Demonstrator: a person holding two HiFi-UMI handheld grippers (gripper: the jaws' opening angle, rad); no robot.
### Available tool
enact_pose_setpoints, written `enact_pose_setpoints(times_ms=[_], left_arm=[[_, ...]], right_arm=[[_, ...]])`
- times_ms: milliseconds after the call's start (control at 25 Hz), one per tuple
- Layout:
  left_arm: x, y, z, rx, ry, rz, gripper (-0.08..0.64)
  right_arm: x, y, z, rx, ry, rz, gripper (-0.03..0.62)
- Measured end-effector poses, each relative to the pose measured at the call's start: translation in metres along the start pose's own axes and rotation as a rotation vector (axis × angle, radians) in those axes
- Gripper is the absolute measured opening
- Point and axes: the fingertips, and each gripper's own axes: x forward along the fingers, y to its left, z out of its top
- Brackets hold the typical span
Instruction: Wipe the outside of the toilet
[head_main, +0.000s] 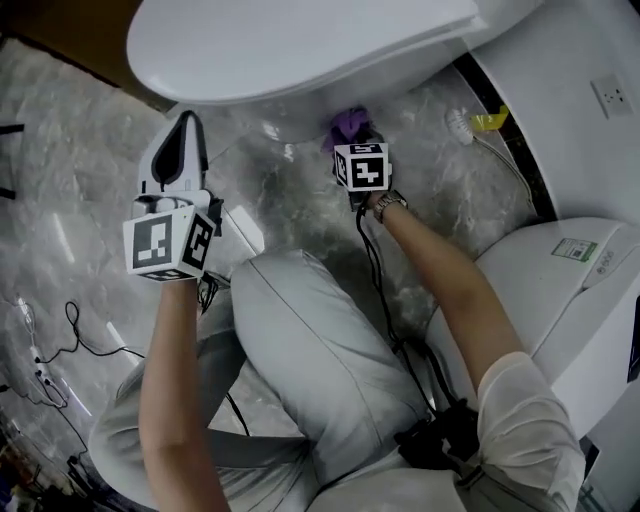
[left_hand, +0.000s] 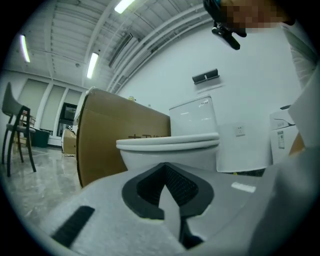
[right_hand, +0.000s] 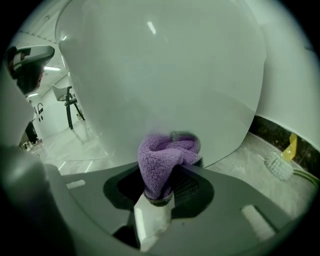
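Observation:
The white toilet (head_main: 300, 50) fills the top of the head view, lid down. My right gripper (head_main: 354, 138) is shut on a purple cloth (head_main: 347, 124) and presses it against the lower front of the bowl. In the right gripper view the cloth (right_hand: 165, 160) bunches out of the right gripper (right_hand: 162, 189) and touches the bowl's curved wall (right_hand: 165, 75). My left gripper (head_main: 186, 124) hovers to the left of the bowl, apart from it, shut with nothing in it. Over the left gripper (left_hand: 167, 192), the left gripper view shows the toilet (left_hand: 170, 150) from the side.
A toilet brush (head_main: 461, 123) lies on the marble floor by the wall at right. A second white unit (head_main: 560, 290) stands at the right. Cables (head_main: 70, 335) trail on the floor at left. The person's knee (head_main: 300, 340) is below the grippers. A cardboard box (left_hand: 110, 135) stands beside the toilet.

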Motion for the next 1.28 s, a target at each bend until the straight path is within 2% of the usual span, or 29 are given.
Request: enact_pose_setpoints(times_ms=[120, 200, 240, 360, 440, 520, 640, 760, 840, 920, 1040, 1280], left_arm=[[-0.01, 0.006, -0.019, 0.021, 0.174, -0.075, 0.006], [-0.032, 0.003, -0.027, 0.1, 0.28, -0.165, 0.006], [-0.043, 0.006, -0.027, 0.119, 0.303, -0.185, 0.006], [-0.065, 0.035, -0.021, 0.072, 0.319, -0.144, 0.006], [-0.067, 0.051, -0.006, 0.083, 0.289, -0.124, 0.006], [-0.07, 0.068, 0.018, 0.1, 0.207, -0.085, 0.006], [-0.084, 0.089, 0.037, 0.071, 0.101, -0.035, 0.006], [-0.105, 0.106, 0.021, 0.045, 0.076, -0.007, 0.006], [-0.119, 0.12, 0.006, -0.014, 0.074, 0.039, 0.006], [-0.128, 0.13, -0.001, -0.07, 0.066, 0.074, 0.006], [-0.136, 0.131, -0.004, -0.079, 0.05, 0.052, 0.006], [-0.144, 0.141, -0.022, -0.061, 0.066, -0.031, 0.006]], right_arm=[[-0.002, 0.019, 0.0, 0.085, -0.002, -0.007, 0.138], [0.0, 0.032, -0.001, 0.098, -0.01, -0.012, 0.138], [0.001, 0.038, -0.002, 0.085, -0.012, -0.011, 0.138], [0.006, 0.059, -0.01, 0.012, 0.0, 0.009, 0.138], [0.009, 0.071, -0.015, -0.017, 0.011, 0.014, 0.138], [0.011, 0.08, -0.017, -0.021, 0.021, 0.015, 0.138], [0.013, 0.101, -0.02, -0.031, 0.063, 0.064, 0.138], [0.017, 0.137, -0.023, -0.144, 0.103, 0.153, 0.138], [0.024, 0.154, -0.019, -0.223, 0.11, 0.169, 0.138], [0.03, 0.16, -0.015, -0.229, 0.118, 0.156, 0.138], [0.036, 0.164, -0.014, -0.171, 0.13, 0.134, 0.138], [0.055, 0.192, -0.007, -0.145, 0.122, 0.118, 0.138]])
